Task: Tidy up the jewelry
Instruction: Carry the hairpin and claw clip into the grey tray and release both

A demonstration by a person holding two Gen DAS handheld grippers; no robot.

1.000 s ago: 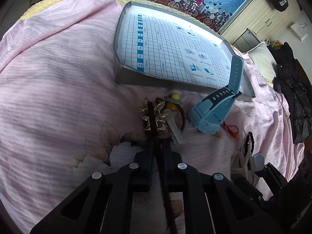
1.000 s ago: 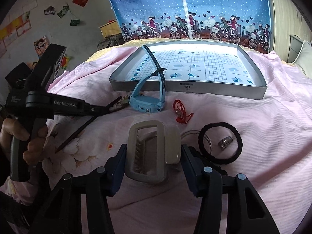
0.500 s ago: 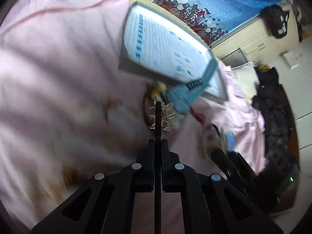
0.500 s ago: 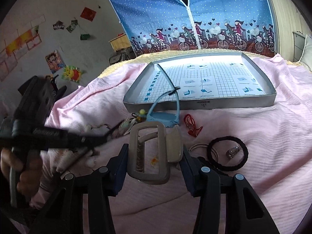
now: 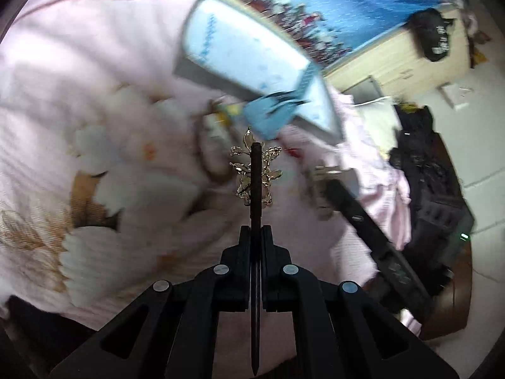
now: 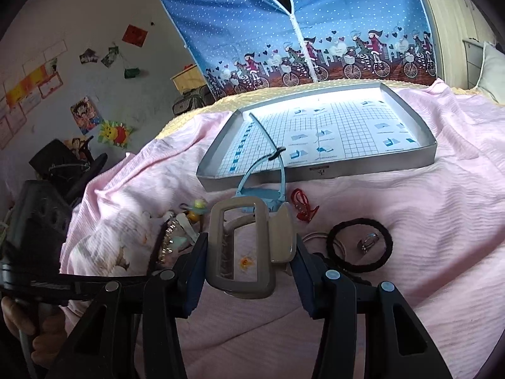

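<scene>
Lifted gold hairpin (image 5: 255, 170) pinched by left gripper (image 5: 255, 237), right gripper (image 6: 249, 252) clamping claw clip (image 6: 243, 246), tray (image 6: 372, 164) holding nothing.

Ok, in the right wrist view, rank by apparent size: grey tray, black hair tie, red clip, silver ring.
1. Grey tray, largest by far, despite being farthest.
2. Black hair tie.
3. Red clip.
4. Silver ring, smallest; it lies inside the hair tie.

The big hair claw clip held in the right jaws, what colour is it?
The hair claw clip is a plain greyish beige (taupe), clearest in the right wrist view.
</scene>
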